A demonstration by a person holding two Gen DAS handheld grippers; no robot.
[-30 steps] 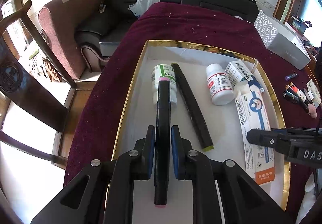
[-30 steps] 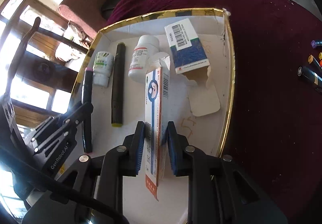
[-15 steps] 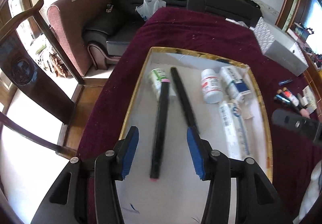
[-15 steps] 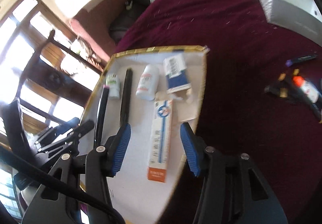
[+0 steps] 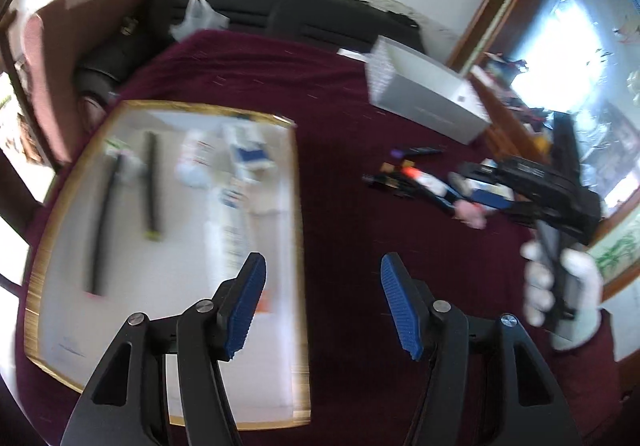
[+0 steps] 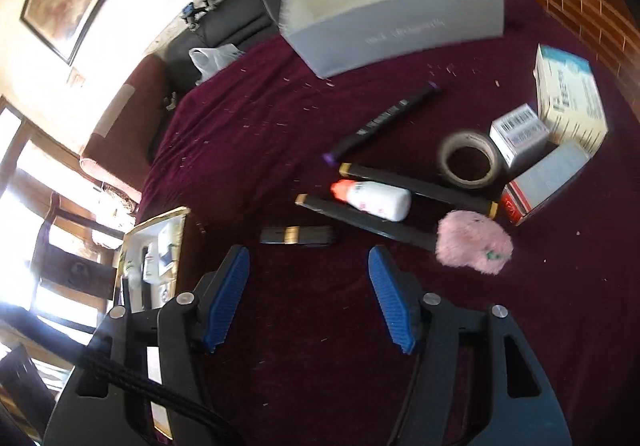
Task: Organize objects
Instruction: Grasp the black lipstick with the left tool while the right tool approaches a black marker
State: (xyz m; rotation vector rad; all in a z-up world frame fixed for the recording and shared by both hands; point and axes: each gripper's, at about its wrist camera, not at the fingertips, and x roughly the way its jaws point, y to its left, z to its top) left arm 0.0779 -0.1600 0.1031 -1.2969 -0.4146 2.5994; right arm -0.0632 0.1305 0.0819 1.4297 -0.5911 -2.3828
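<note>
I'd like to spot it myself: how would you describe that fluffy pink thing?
Look at the dark red tablecloth, in the clutter below the big grey box. The pink fluffy ball lies at the end of a black marker, beside the white bottle; it is the only furry item there.

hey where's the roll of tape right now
In the right wrist view, the roll of tape lies flat on the maroon cloth at right, just left of the small barcode box and above the pink fluffy ball.
</note>
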